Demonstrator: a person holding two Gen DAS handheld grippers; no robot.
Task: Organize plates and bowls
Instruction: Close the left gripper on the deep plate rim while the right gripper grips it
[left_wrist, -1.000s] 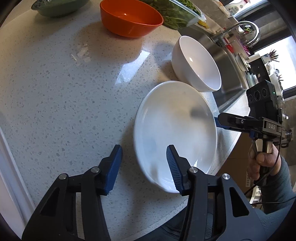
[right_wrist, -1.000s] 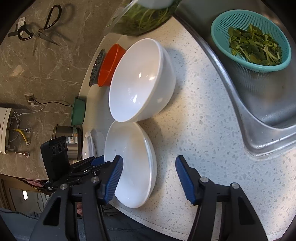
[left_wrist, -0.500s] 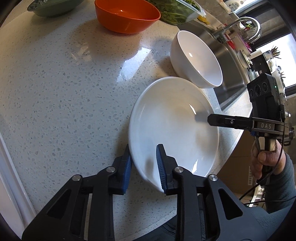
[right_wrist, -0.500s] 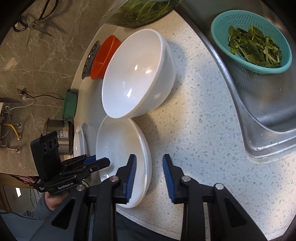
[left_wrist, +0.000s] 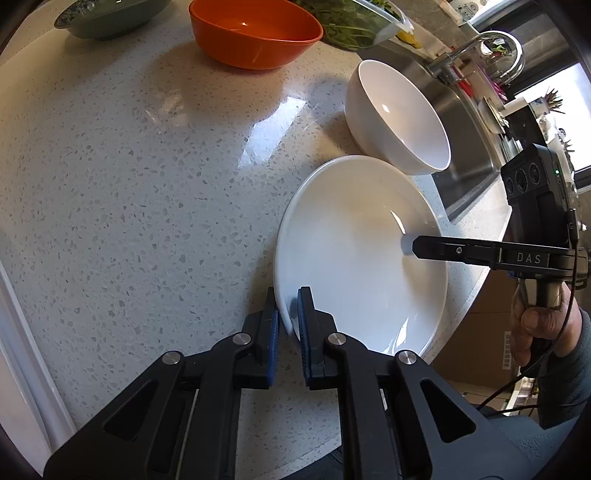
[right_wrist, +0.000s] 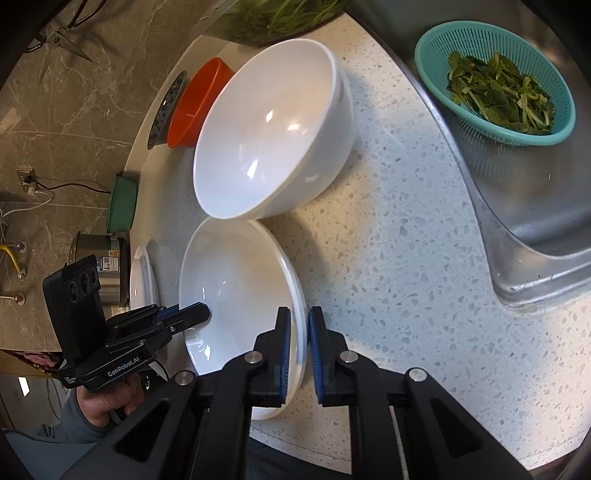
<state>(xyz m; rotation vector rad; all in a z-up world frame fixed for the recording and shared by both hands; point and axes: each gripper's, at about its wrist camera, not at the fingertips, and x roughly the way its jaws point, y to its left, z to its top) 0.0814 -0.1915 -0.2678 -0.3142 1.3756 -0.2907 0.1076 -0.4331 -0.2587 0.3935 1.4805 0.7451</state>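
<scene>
White and shallow, the plate (left_wrist: 354, 251) lies on the speckled counter (left_wrist: 129, 177) near its rounded front edge, with a white bowl (left_wrist: 399, 114) just beyond it at its 1 o'clock in the left wrist view, rim to rim with it. The left gripper (left_wrist: 287, 314) has just been closing and is clenched on the plate's rim at 7 o'clock, one blue pad under the lip and one inside. The right gripper (right_wrist: 298, 332) has likewise just been closing; its pads pinch the opposite rim, seen in its own view at the plate's (right_wrist: 236, 291) 5 o'clock. So both claws grasp the one plate.

The left view alone shows the right gripper from the side, a black finger reaching in over the plate at 3 o'clock, and the hand (left_wrist: 535, 325) holding it, with a grey sleeve. It also shows the tap (left_wrist: 487, 48) and an orange bowl (left_wrist: 255, 33) at 12 o'clock, a grey-green dish (left_wrist: 107, 18) at 11.

The right view alone shows a teal colander (right_wrist: 495, 81) of greens sitting in the steel sink (right_wrist: 535, 236) at 2 o'clock, scissors (right_wrist: 59, 37) hanging on the marble wall, a steel pot (right_wrist: 99, 266) and a second white plate (right_wrist: 142, 280) at 9 o'clock beyond the held one. It shows the left gripper's camera box too.
</scene>
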